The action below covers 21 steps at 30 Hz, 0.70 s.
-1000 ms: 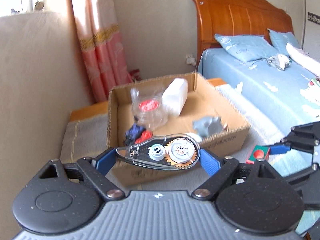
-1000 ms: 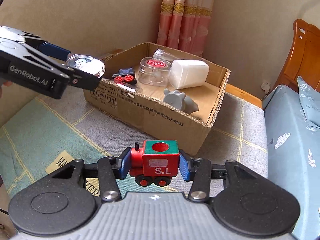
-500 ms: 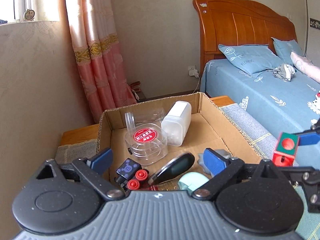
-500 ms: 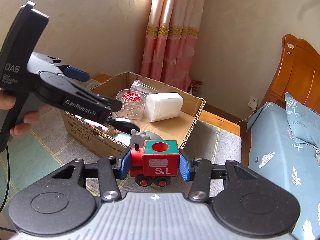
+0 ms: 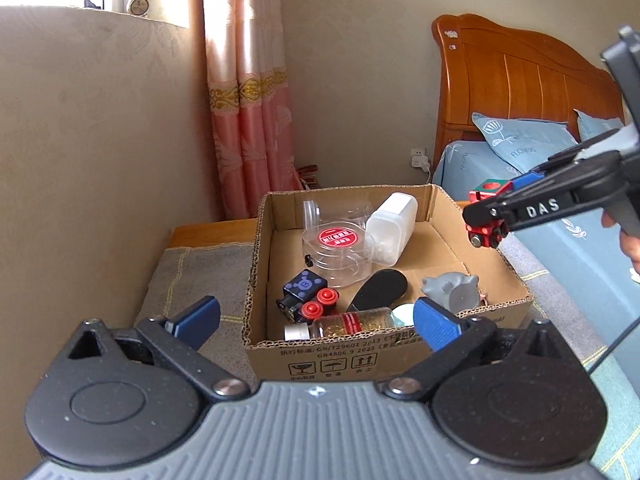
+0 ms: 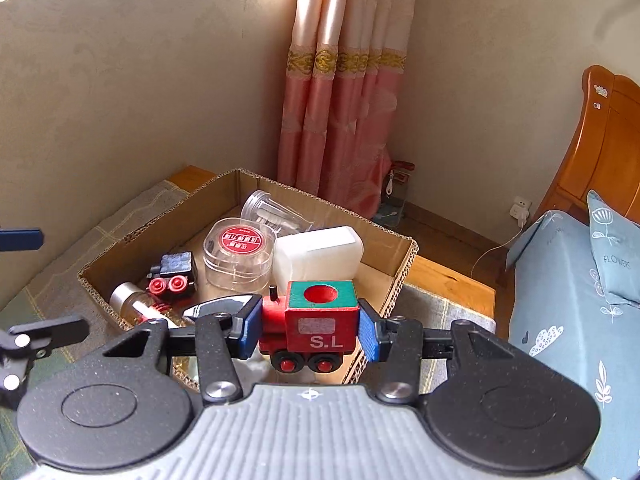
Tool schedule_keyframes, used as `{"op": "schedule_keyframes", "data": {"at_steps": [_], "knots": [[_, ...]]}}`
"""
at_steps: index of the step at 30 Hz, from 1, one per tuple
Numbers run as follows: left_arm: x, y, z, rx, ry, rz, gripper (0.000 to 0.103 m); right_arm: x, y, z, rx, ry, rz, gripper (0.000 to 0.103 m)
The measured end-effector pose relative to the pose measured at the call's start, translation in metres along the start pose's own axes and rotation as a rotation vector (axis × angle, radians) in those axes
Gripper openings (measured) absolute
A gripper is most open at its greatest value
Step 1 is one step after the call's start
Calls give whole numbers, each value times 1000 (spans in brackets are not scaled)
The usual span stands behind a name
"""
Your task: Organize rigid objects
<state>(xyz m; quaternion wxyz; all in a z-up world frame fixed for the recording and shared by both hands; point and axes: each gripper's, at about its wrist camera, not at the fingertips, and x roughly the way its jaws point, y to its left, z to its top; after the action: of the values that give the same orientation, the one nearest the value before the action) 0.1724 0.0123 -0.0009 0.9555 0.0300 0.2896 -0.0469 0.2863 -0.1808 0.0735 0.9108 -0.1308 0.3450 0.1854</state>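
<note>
Red wooden toy train: clamped between the blue pads of the right gripper, above the near-right rim of the brown cardboard box.
Left gripper: spread wide, empty, at the box's near wall.
Risk: a release here may clip the rim and tip the train outside.
Risk: inside, it could knock the grey figurine or the black oval case.

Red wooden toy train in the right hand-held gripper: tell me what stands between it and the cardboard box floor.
Nothing visible blocks the drop. The red wooden toy train, clamped in the right hand-held gripper, hangs at the open-topped cardboard box's right wall. Bare floor lies below, between the white plastic container and grey rubber figure.
</note>
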Motion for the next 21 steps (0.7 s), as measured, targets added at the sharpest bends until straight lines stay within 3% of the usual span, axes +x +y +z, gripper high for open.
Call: {"op": "schedule_keyframes", "data": {"at_steps": [4,8,12,21], "knots": [[-4,5,-4,-22,1,7,102,24,-8,15,38,28,-9,54],[-4,7,-6,-25,9,11,102,30,-11,21,65,29,-39,88],[-7,8,-8,-26,7,15,102,14,-9,18,84,13,-56,101],[-15,5,-4,-10,21,67,102,-22,8,-3,137,98,-143,103]]}}
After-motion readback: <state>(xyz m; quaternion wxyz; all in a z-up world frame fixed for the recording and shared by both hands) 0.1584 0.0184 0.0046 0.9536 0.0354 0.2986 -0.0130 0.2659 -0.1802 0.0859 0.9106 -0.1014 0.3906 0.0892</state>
